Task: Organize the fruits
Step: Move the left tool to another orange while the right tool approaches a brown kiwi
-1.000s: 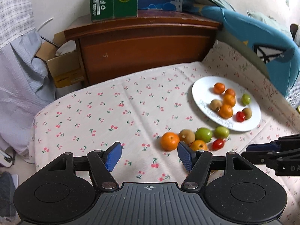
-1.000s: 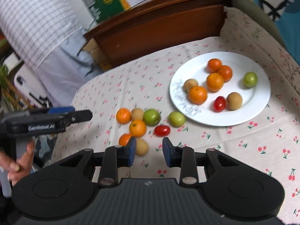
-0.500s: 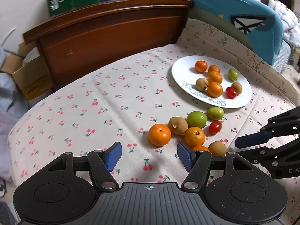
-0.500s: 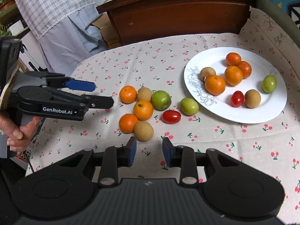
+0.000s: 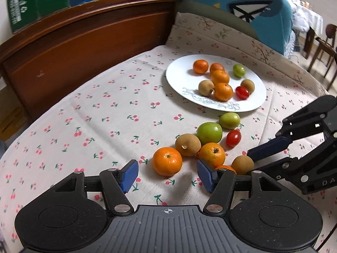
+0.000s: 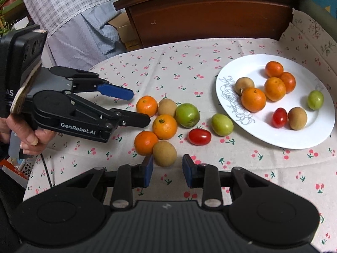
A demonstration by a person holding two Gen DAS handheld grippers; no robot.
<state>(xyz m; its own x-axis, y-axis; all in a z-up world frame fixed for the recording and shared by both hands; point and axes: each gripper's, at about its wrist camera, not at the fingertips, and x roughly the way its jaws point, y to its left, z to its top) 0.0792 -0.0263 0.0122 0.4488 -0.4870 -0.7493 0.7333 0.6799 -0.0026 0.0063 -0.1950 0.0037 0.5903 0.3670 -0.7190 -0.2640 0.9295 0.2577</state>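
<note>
A: Seven loose fruits sit bunched on the cherry-print counter (image 6: 273,175), short of the white plate (image 6: 316,135), and you have both tools on them. Your left tool (image 5: 167,176) is spread wide and empty, with the nearest tangerine (image 5: 167,161) just ahead of its gap.

B: And your right tool (image 6: 165,169) is parted too, not as wide, holding nothing. A brown longan (image 6: 164,153) sits right at the mouth of it.

A: The longan looks light, with a thin dry shell, so I'd take it across its middle and close gently. The tangerine should give a little under the pads; grip its widest part, not the stem dimple.

B: Watch the cluster. The second tangerine (image 6: 145,142) touches that longan, and round fruit rolls at a nudge.

A: The cherry tomato (image 6: 199,136) and the small green fruit (image 6: 222,121) lie apart from the others, nearer the plate. That tomato skin looks smooth and slippery, and probably the easiest to burst.

B: Seven fruits are on the plate already, so by my reckoning you're about halfway.
</note>
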